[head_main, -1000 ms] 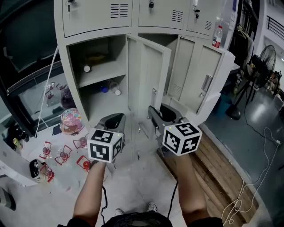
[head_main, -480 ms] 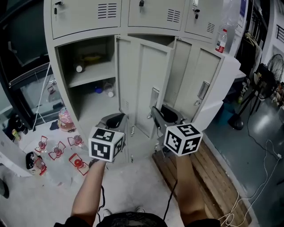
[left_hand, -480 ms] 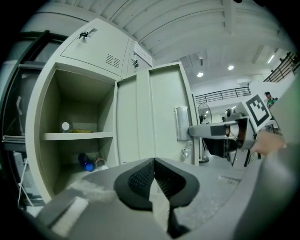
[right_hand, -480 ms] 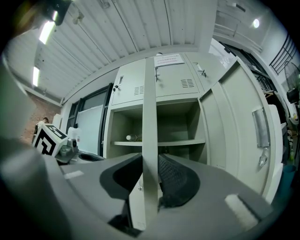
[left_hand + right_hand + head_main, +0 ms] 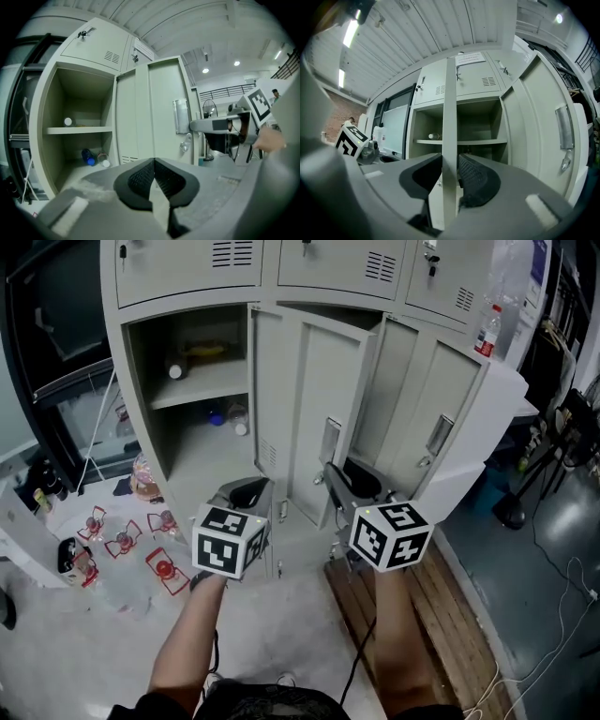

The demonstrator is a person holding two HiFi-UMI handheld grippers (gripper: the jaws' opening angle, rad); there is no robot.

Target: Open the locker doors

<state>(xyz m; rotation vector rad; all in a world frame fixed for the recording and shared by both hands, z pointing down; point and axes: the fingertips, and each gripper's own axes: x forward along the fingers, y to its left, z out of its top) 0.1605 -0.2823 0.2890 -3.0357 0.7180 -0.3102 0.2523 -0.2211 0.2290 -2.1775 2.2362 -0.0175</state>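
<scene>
Two lower locker doors stand open. The middle locker door (image 5: 314, 399) fills the centre of the head view, and your right gripper (image 5: 330, 480) pinches its free edge near the handle (image 5: 330, 440); its jaws have just been closing with that edge between them. Your left gripper (image 5: 246, 491) hangs just left of it, pads pressed together on nothing. A second door (image 5: 436, 418) leans open at the right. The left compartment (image 5: 187, 343) shows a shelf (image 5: 202, 388) and bottles (image 5: 228, 416).

The held door hides the compartment behind it. The top lockers (image 5: 187, 268) are cut off by the frame's upper edge. The red-rimmed things (image 5: 122, 542) on the floor (image 5: 56, 652) are hard to make out.

Against a second ago, the held door shows you a broader face.
</scene>
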